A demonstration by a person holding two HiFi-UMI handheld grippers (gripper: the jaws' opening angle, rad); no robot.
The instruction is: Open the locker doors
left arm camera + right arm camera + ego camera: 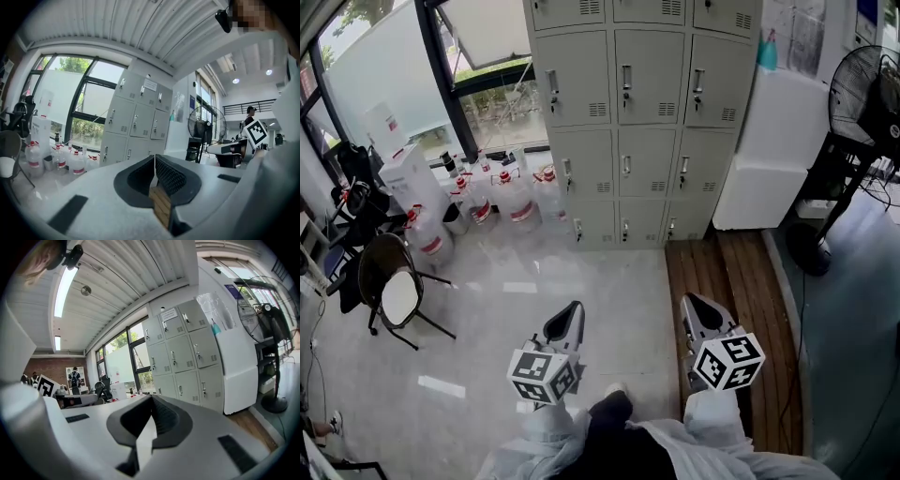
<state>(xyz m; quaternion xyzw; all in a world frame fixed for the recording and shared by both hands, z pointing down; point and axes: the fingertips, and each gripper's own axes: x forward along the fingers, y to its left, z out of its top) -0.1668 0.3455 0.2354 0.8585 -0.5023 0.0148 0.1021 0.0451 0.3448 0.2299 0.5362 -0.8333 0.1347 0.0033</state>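
Closed and empty, the left gripper [570,317] and right gripper [696,307] hang well short of the lockers [647,103]. Their thin metal doors should swing lightly, and the small latch handles [626,84] are the hold. Both gripper views show the top row whole; the head view crops it.

The grey lockers [642,122] stand upright at 12 o'clock; the doors [649,56], three in each row, are all shut; each has a handle [626,80] and slots [666,110].
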